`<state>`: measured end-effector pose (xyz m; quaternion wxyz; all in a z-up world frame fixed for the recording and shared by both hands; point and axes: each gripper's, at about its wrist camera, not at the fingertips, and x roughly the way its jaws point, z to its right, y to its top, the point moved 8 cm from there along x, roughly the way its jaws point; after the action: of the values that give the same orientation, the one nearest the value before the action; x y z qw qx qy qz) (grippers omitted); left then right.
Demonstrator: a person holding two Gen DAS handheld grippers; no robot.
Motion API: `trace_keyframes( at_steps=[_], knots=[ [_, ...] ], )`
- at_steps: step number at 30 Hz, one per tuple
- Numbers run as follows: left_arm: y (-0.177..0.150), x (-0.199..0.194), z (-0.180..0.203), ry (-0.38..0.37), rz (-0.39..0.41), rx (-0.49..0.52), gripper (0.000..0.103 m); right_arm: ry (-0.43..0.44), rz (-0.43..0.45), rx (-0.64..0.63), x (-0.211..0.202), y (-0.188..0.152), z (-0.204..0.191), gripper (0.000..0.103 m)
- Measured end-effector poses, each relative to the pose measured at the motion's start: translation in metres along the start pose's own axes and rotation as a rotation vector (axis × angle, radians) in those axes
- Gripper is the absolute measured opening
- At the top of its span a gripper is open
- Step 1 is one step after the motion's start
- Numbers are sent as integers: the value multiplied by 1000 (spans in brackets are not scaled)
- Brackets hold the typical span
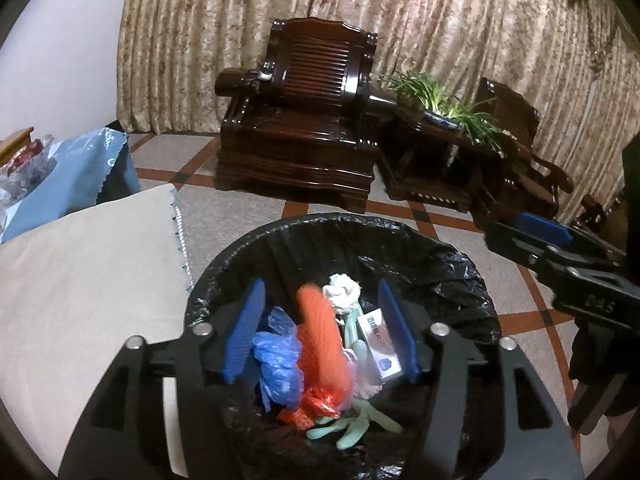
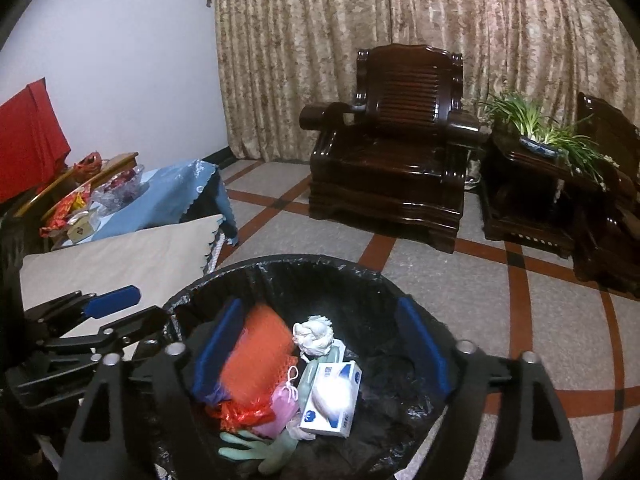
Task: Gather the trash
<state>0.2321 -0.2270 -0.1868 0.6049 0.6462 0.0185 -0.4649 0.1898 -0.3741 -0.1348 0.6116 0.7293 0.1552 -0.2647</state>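
Note:
A round bin lined with a black bag lies right below both grippers. In it are an orange mesh net, blurred, a blue plastic bag, crumpled white paper, pale green gloves, a white and blue box and a pink pouch. My left gripper hangs open over the bin; the net shows between its blue pads without being pressed. My right gripper is open wide above the box and paper, gripping nothing.
A beige cloth-covered table adjoins the bin on the left, with a blue-covered table of clutter behind. A dark wooden armchair and a side table with plants stand across the tiled floor.

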Motion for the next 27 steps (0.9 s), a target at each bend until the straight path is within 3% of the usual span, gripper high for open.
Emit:
trace_keyframes(
  at_steps=[3, 5, 9, 27],
  knots=[
    [2, -8, -9, 21, 13, -10, 70, -3, 12, -2, -4, 2, -1, 97],
    [4, -16, -16, 48, 27, -17, 81, 5, 8, -1, -7, 4, -4, 97],
    [9, -39, -31, 91, 49, -42, 90, 32, 8, -6, -16, 6, -13, 97],
    [-2, -138, -56, 215, 63, -116, 94, 142, 9, -60, -76, 1, -84, 97]
  ],
)
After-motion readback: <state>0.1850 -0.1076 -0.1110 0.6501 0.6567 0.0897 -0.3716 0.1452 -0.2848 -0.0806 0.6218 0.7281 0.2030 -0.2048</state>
